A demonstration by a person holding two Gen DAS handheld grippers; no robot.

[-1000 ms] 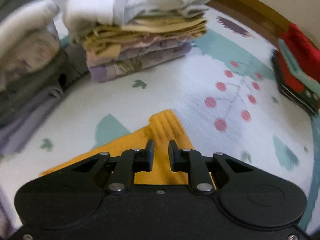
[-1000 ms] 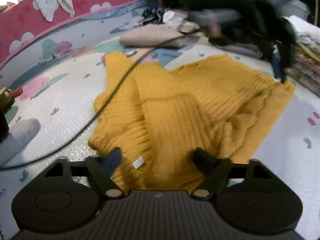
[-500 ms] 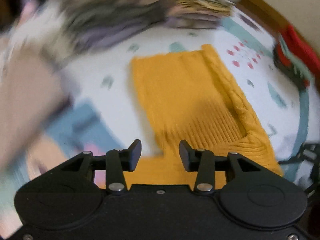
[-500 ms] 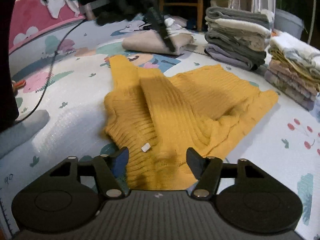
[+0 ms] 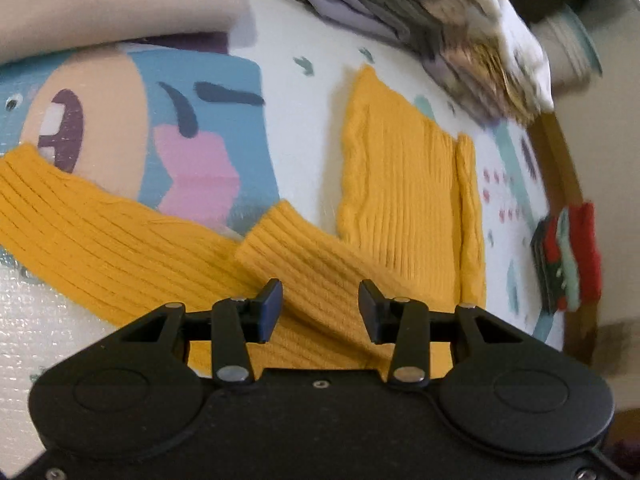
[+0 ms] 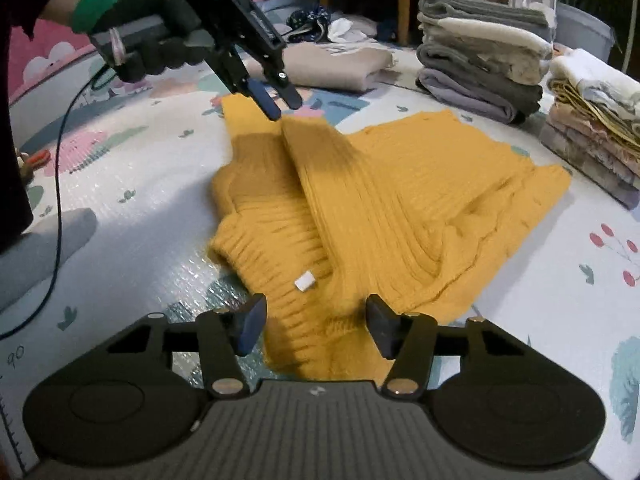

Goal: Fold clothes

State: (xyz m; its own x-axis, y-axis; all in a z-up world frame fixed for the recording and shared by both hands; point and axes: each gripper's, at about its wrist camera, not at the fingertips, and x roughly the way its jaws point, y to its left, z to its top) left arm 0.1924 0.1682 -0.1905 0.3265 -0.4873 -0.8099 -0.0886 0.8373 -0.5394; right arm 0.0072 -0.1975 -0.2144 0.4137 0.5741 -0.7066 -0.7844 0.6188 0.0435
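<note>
Mustard-yellow ribbed knit sweater (image 6: 400,200) lies on a printed, pebbled foam play mat (image 6: 132,184), one sleeve (image 6: 320,168) folded lengthwise across the body; small white tag (image 6: 304,281) near the collar. Left hand-held gripper (image 6: 282,106), in a dark-gloved hand (image 6: 148,40), hovers over the sleeve cuff, jaws apart, nothing gripped. Right hand-held gripper (image 6: 316,326) released above the collar. Folded soft stacks (image 6: 480,56) at the mat's far edge.

Under my claws a white play mat (image 6: 540,312) with cartoon prints carries a mustard ribbed sweater (image 6: 400,200) spread flat, a folded beige garment (image 6: 332,66) beyond it, and two stacks of folded clothes (image 6: 480,60) at the right.
</note>
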